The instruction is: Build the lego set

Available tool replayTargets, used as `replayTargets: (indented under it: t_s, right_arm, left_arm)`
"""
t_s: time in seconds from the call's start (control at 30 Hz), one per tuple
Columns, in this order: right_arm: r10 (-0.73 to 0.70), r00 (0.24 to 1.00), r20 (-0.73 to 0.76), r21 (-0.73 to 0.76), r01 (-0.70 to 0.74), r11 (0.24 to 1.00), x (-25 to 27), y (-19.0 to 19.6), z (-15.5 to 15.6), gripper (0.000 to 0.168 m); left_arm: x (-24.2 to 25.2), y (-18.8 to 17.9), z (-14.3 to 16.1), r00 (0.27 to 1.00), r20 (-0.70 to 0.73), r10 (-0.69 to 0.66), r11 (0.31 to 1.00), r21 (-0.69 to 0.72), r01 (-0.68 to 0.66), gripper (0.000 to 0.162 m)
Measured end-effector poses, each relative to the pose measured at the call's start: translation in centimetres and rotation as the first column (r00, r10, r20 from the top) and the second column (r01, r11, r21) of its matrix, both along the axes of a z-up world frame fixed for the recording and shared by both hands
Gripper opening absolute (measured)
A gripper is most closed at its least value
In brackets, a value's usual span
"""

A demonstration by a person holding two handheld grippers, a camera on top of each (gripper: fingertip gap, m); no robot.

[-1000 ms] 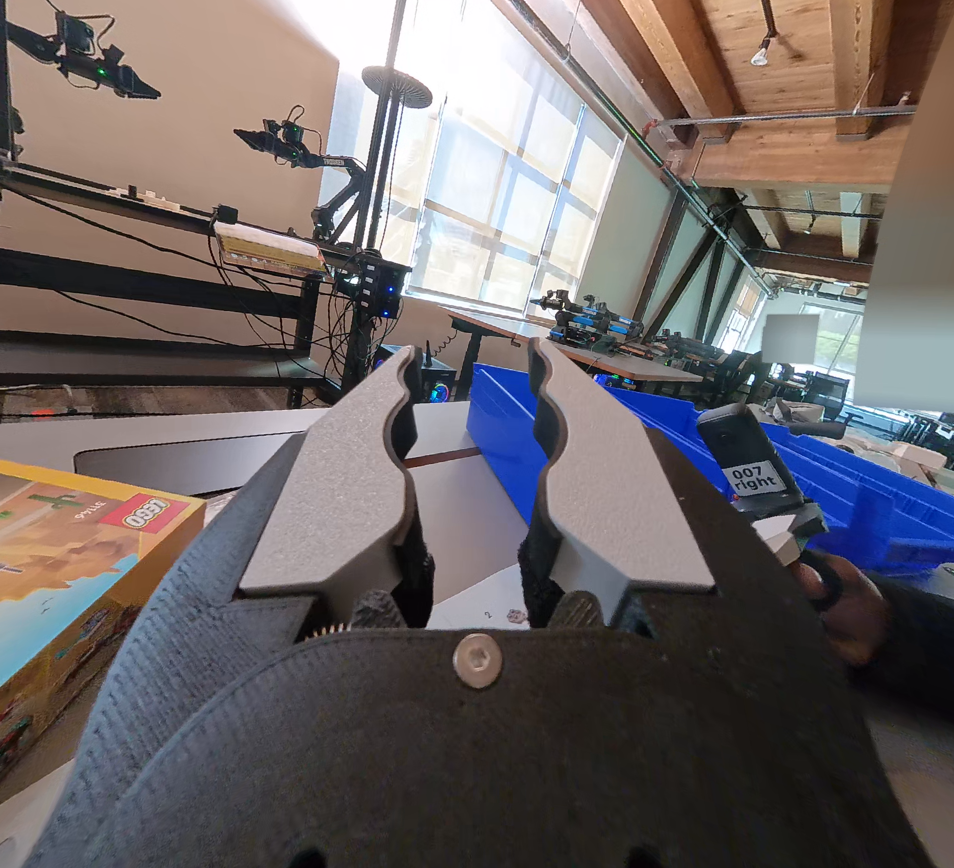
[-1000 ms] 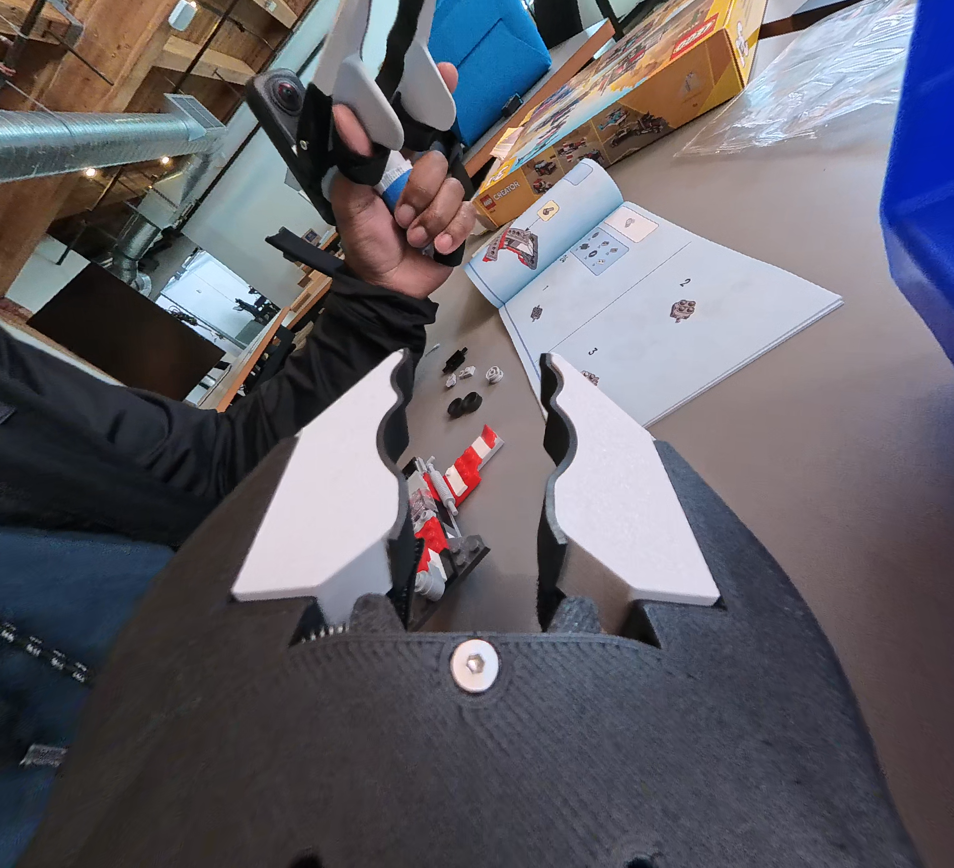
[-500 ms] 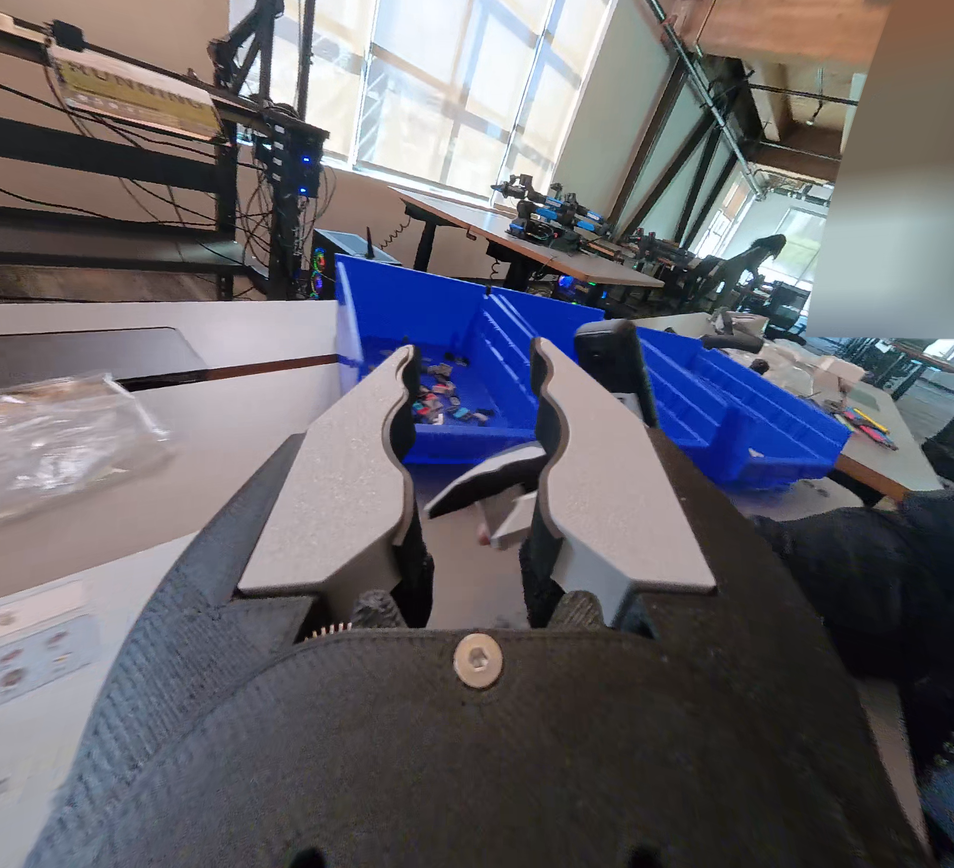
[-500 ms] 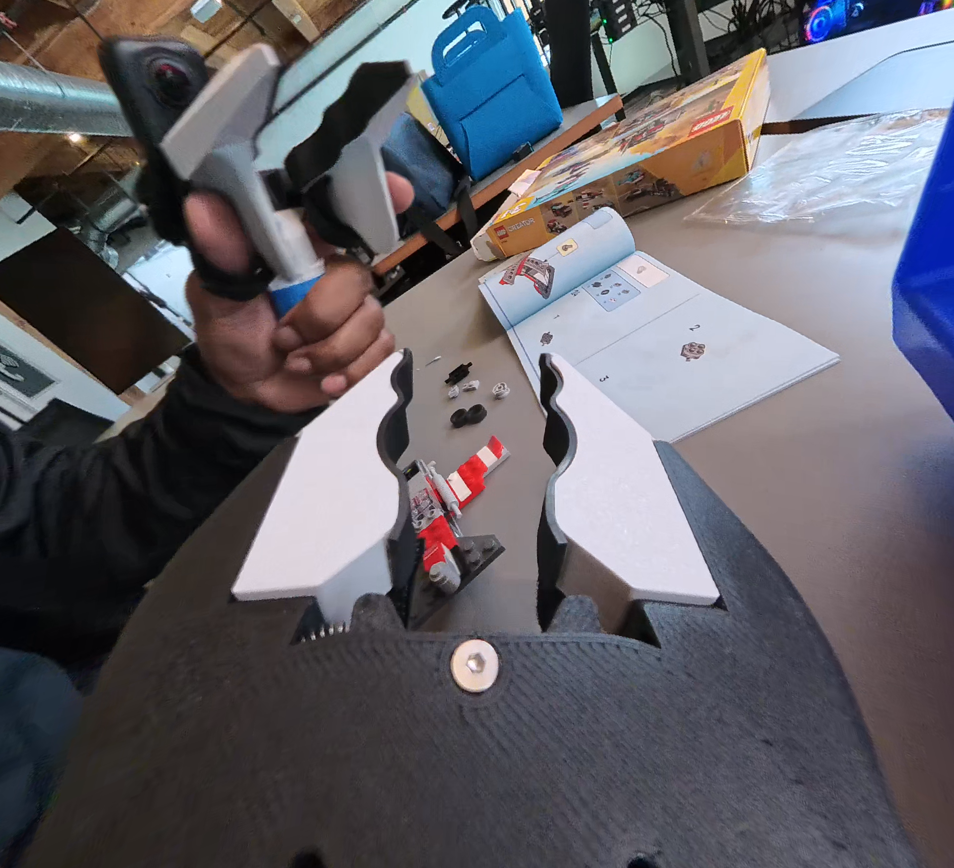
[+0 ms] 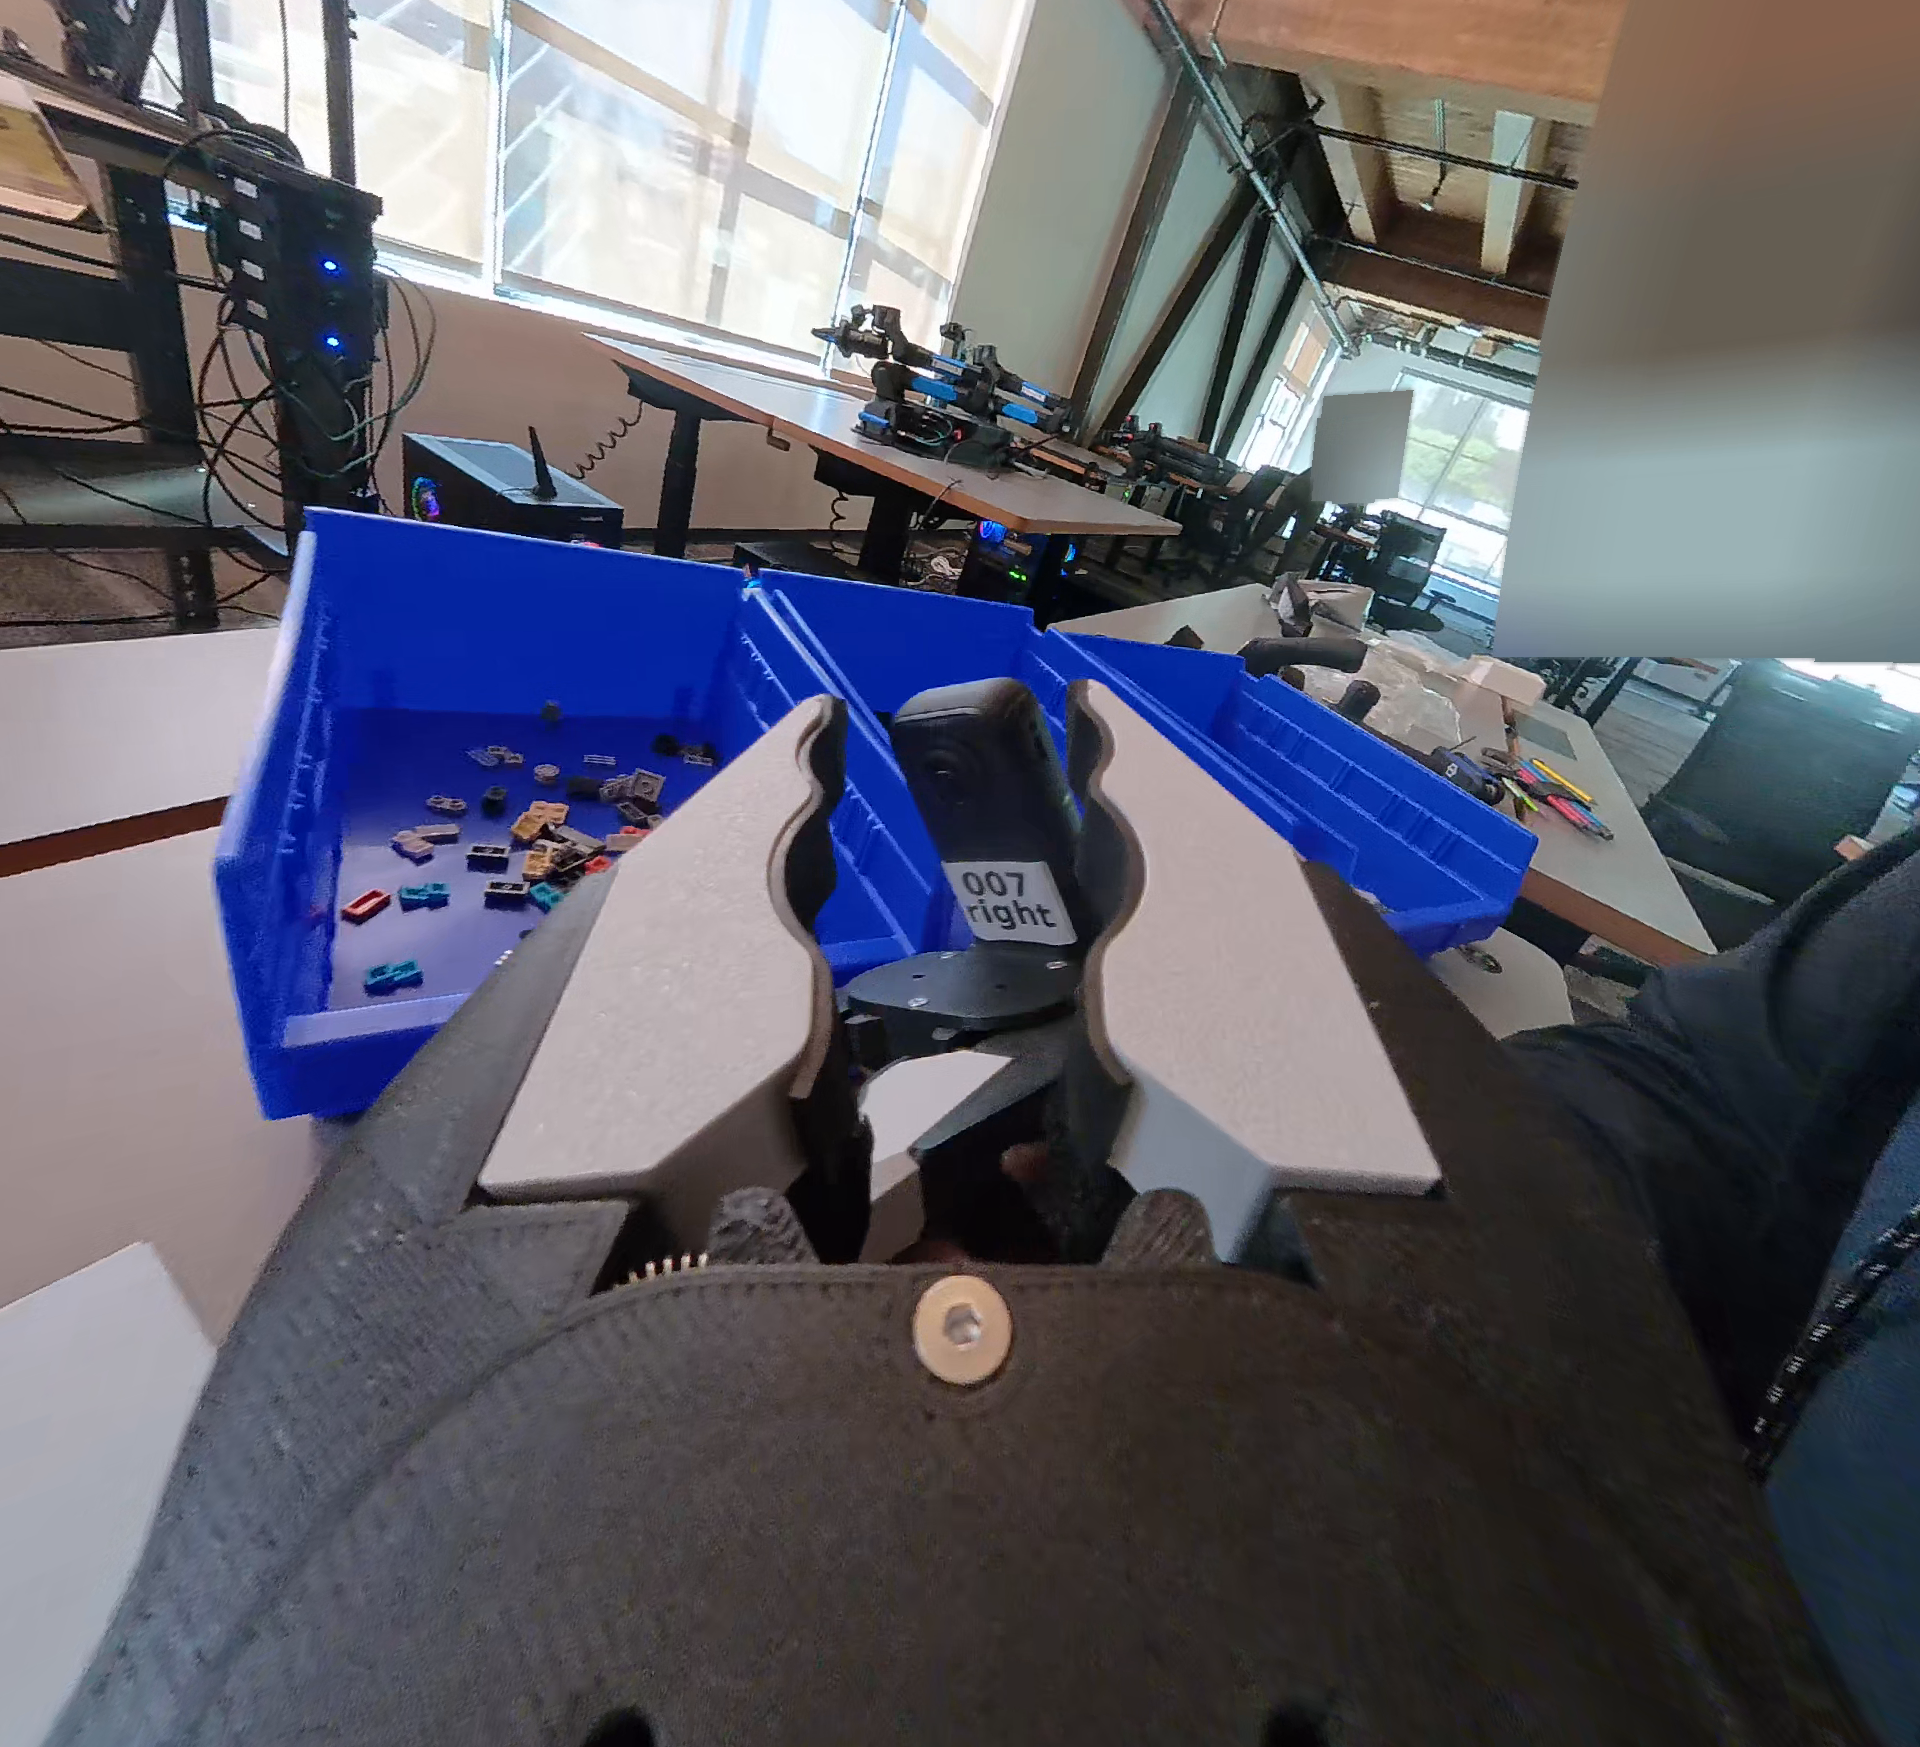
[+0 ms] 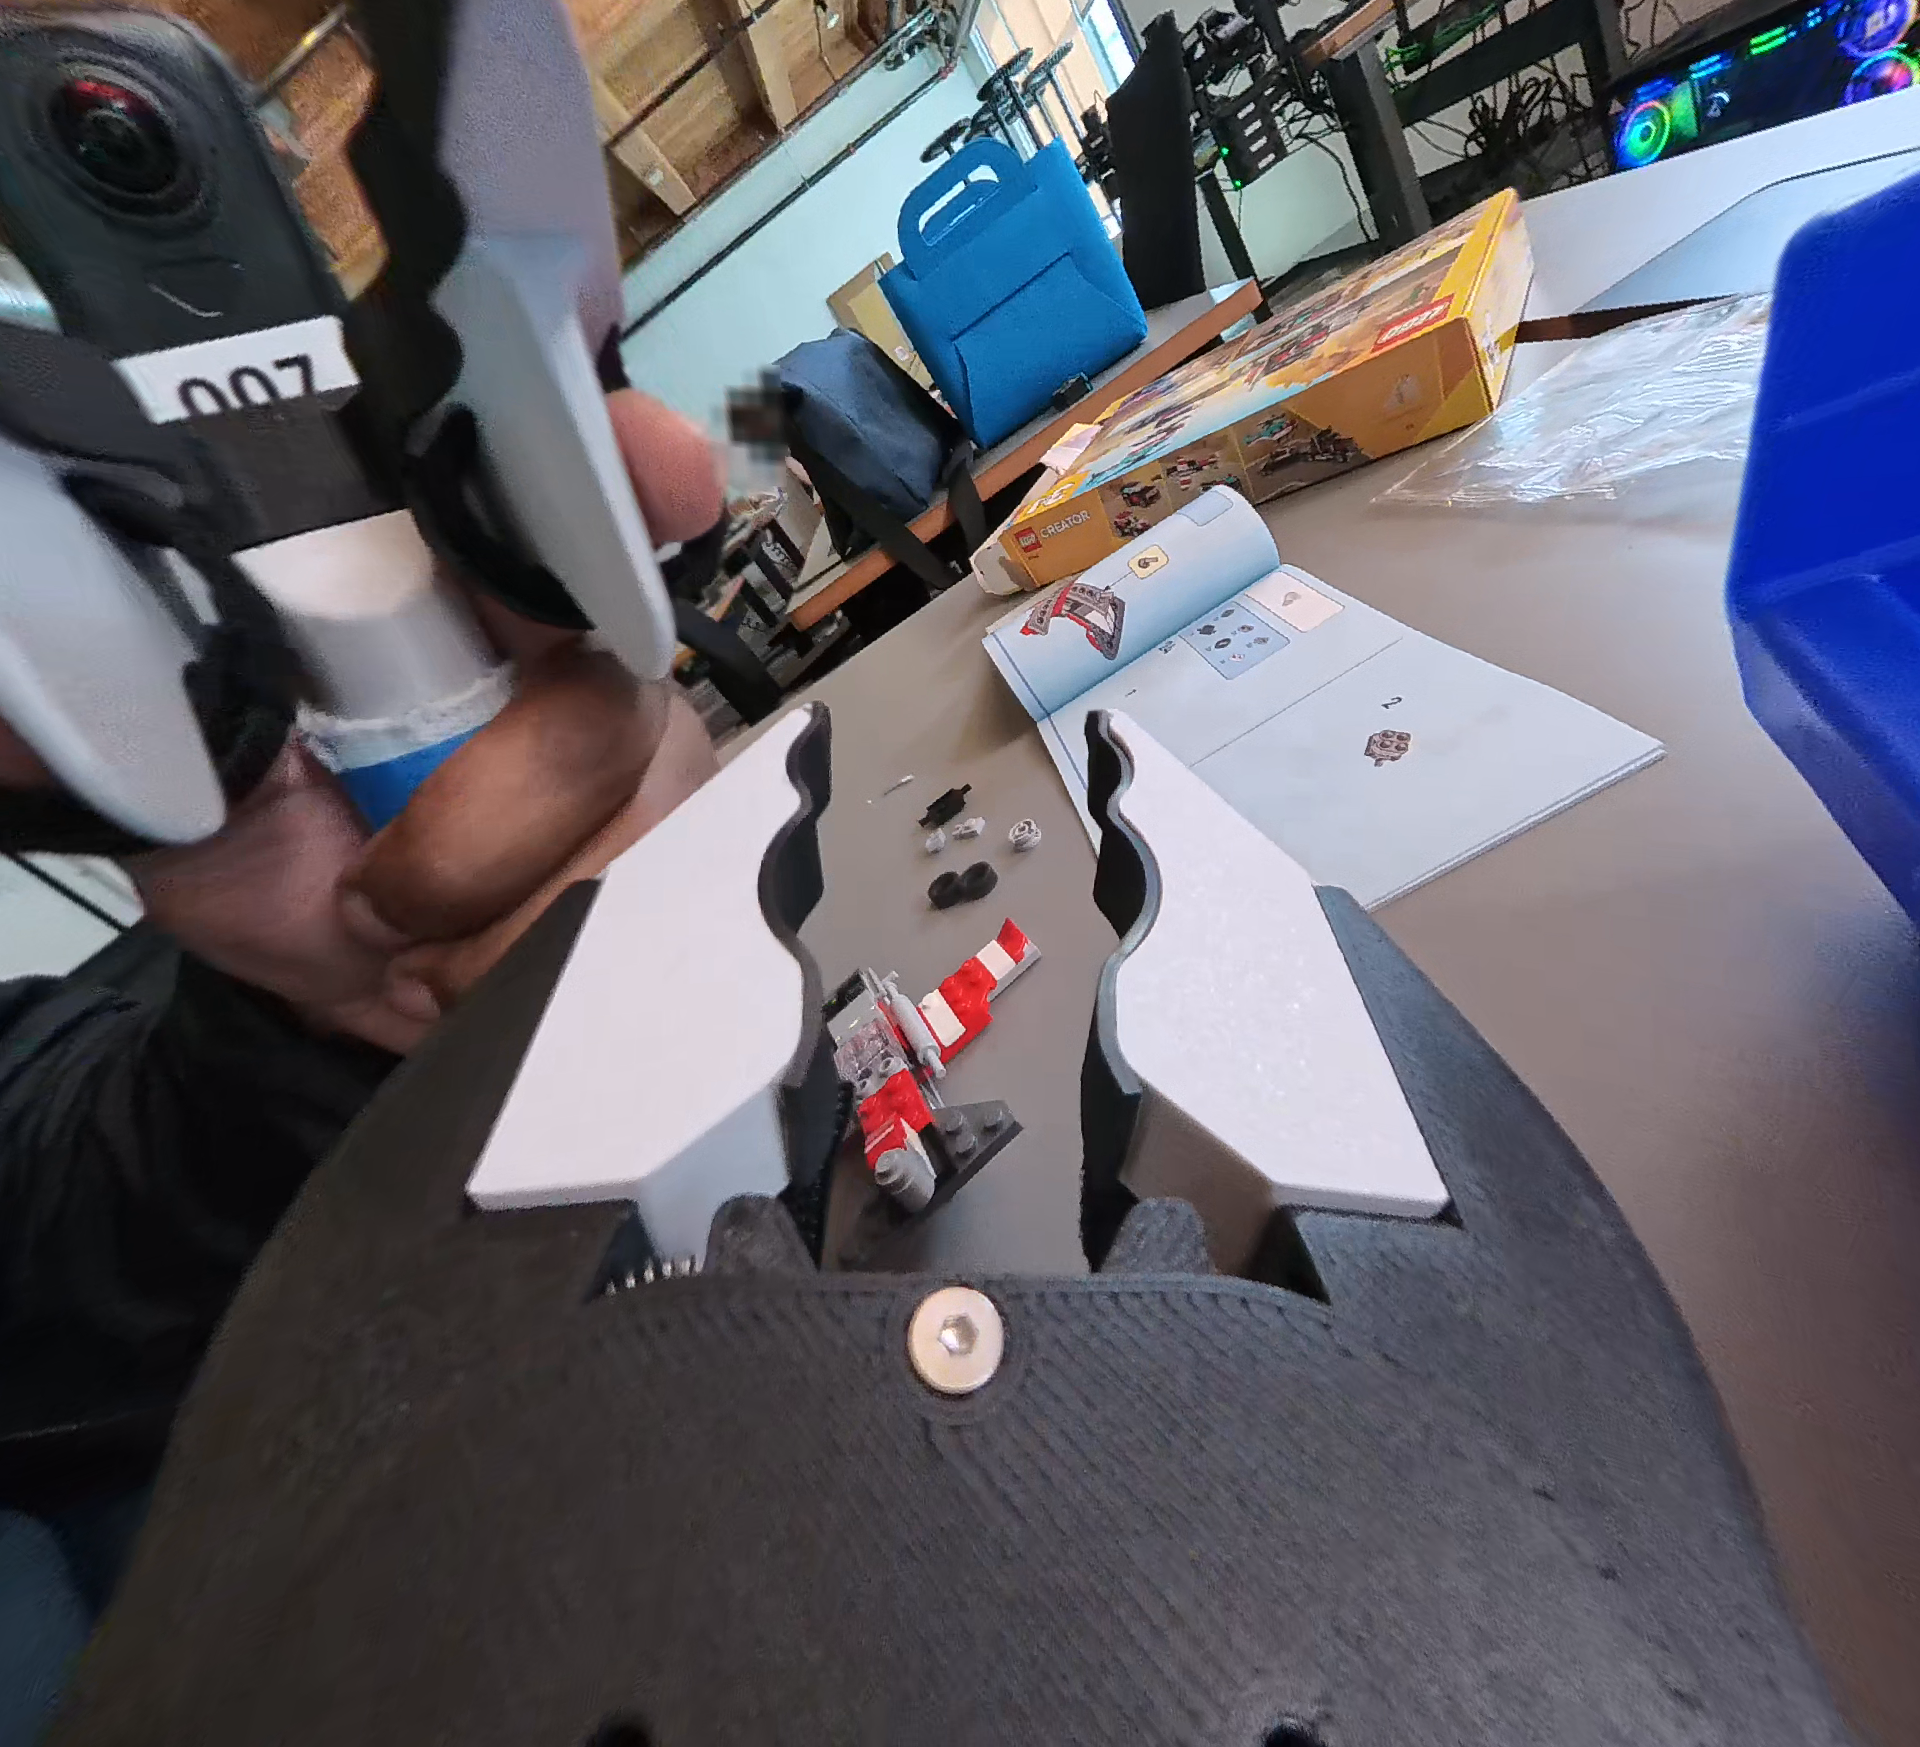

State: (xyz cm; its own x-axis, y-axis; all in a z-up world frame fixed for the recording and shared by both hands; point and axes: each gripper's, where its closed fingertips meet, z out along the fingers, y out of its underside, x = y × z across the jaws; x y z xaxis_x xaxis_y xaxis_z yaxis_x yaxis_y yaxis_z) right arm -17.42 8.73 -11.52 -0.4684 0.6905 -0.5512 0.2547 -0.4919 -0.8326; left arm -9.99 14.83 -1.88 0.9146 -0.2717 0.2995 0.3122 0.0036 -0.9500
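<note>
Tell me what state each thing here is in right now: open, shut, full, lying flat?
Left gripper: open, holding nothing.
Right gripper: open, holding nothing.
Blue bin: holds loose small bricks.
Booklet: lying open on the table.
Yellow box: lying on its side.
Red-and-white model: partly built, lying on the table.

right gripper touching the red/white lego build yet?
Cannot tell. In the right wrist view the open right gripper frames the red-and-white lego build lying on the table; its near end is hidden beside one finger.
</note>
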Motion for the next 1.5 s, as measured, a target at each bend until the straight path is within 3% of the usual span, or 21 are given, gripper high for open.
replayTargets:
  t_s: [0.37,0.87,1.0,1.5]
  right_arm:
    - [-0.018,0.999,0.043,-0.072,0.021,0.997,-0.6,1.1,-0.3,0.049]
    - [-0.027,0.989,0.143,-0.172,0.051,0.984,-1.7,2.4,-1.4,0.048]
    - [-0.031,0.987,0.155,-0.193,0.061,0.979,-1.9,2.7,-1.5,0.048]
    - [-0.023,0.984,0.179,-0.163,0.053,0.985,-2.1,2.3,-2.0,0.048]
  left_arm:
    - [3.7,1.7,0.6,0.999,0.001,-0.046,0.999,0.017,0.046,0.043]
    - [10.3,6.6,-1.8,0.977,-0.169,-0.131,0.989,-0.089,0.117,0.043]
    - [10.6,7.1,-2.4,0.969,-0.215,-0.120,0.989,-0.108,0.098,0.043]
    - [9.6,7.2,-3.5,0.983,-0.147,-0.110,0.986,-0.143,0.088,0.043]
